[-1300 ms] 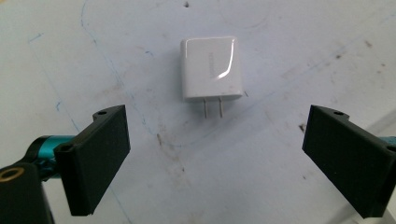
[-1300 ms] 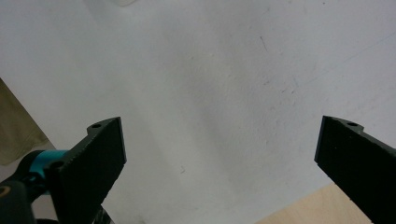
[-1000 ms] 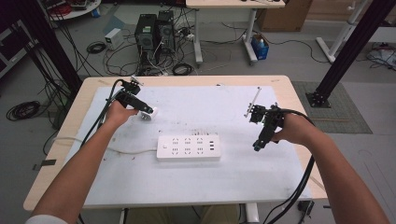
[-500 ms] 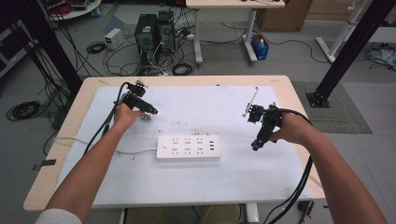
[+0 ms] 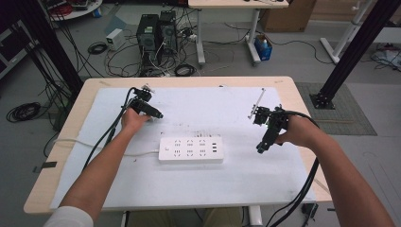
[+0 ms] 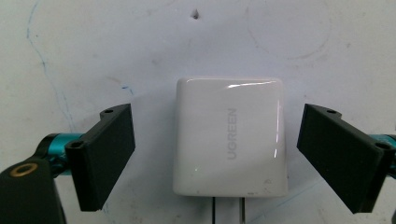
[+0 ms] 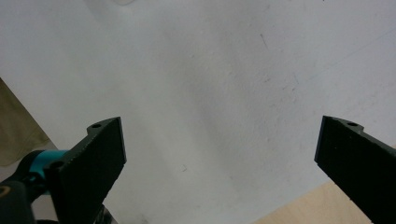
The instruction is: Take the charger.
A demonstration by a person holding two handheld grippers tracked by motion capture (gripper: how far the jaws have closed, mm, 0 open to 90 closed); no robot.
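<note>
A workshop floor strewn with cables and two computer towers lies behind a wooden desk covered by a white mat; a white power strip lies near the middle of the mat, its cord running off to the left; the left claw sits low over the mat beyond the strip's left end, held in the person's left hand; in the left gripper view a white charger lies flat on the mat between the two black jaws, its prongs pointing toward the camera and the lettering UGREEN running along its face; the jaws have just been closing a little, yet a clear gap shows on each side of the charger, so the left claw is released and grips nothing; the right claw hangs tilted downward over the mat to the right of the strip, well apart from it, held in the right hand; in the right gripper view its jaws stand wide with bare mat between them and a corner of the desk wood at the lower right, so it too is released.
</note>
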